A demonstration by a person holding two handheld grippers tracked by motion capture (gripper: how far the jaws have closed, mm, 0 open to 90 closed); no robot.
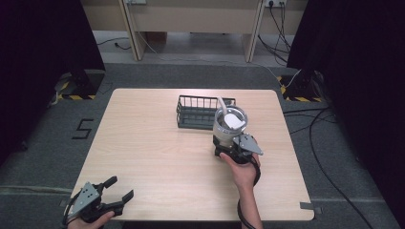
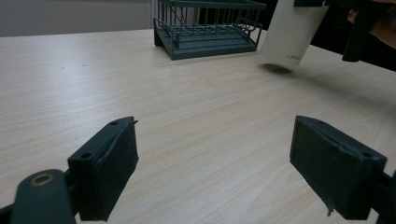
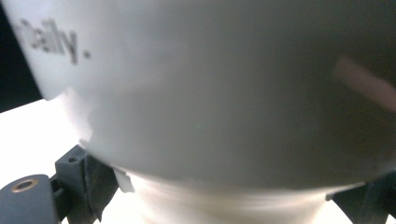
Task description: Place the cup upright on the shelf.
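A frosted white tumbler [image 1: 230, 122] with a lid and a white straw [image 1: 222, 103] hangs a little above the table, just in front of the dark wire basket [image 1: 200, 98]. My right gripper [image 1: 223, 142] is shut on its lower part. In the right gripper view the tumbler [image 3: 210, 93] is pressed between the two jaws of that gripper [image 3: 224, 193], with grey lettering on its side. The left gripper view has the tumbler [image 2: 292, 32] tilted over its shadow, beside the basket [image 2: 205, 28]. My left gripper [image 1: 122, 187] rests open at the table's front left corner, nothing between its jaws [image 2: 212, 158].
The light wooden table [image 1: 153, 143] stands on grey carpet. Black curtains hang at both sides, and cables run along the floor at the right. A wooden frame stands beyond the far edge.
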